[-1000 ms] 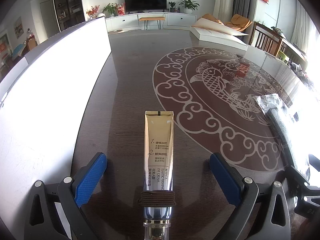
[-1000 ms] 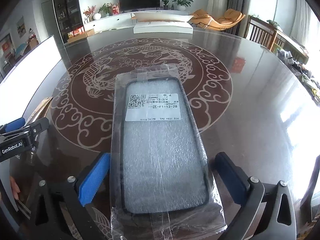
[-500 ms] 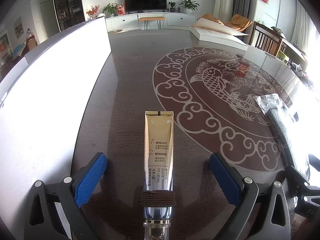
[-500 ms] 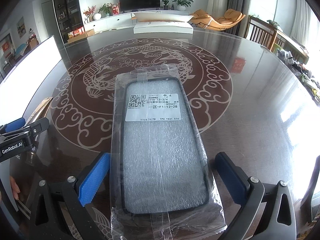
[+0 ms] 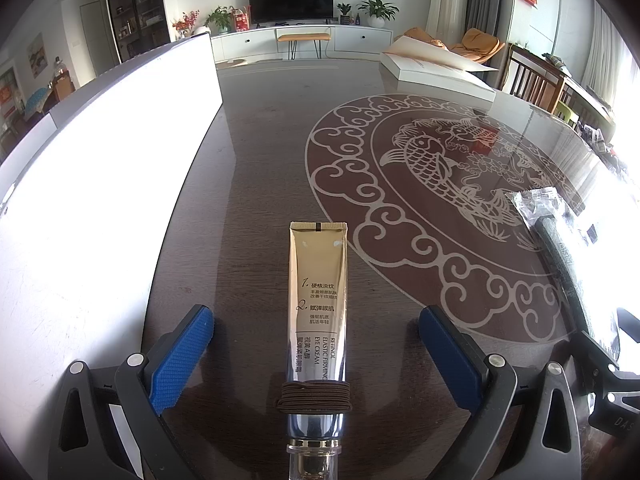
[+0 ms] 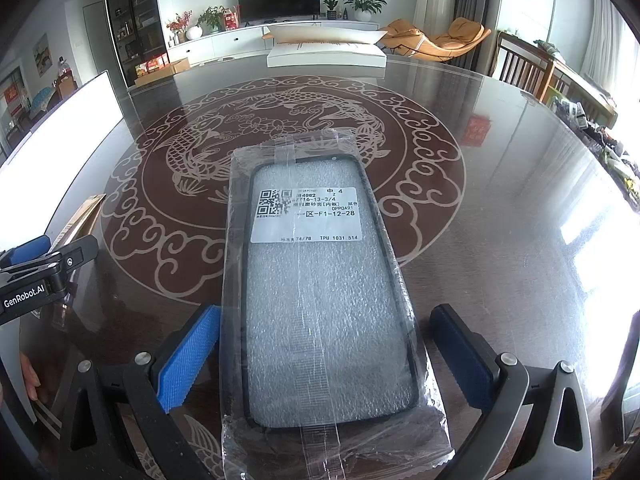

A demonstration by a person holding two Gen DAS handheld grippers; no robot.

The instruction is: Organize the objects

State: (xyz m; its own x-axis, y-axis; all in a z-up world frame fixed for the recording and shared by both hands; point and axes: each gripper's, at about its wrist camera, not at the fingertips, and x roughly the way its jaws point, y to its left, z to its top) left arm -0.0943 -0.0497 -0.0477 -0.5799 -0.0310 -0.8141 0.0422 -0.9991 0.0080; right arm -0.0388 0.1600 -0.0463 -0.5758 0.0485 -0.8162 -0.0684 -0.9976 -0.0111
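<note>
both are spread wide, gripping nothing. the gold plastic eye-cream tube (image 5: 317, 304) lies on the glossy dark bench (image 5: 256, 216) between the left hand-held gripper (image 5: 316, 350) pads; close squarely across its middle. the bagged black phone case (image 6: 320, 300) lies between the right hand-held gripper (image 6: 324, 354) pads.

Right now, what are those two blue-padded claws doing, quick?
Left gripper: open, straddling the gold eye-cream tube, not touching.
Right gripper: open around the plastic-wrapped black phone case, holding nothing.
</note>
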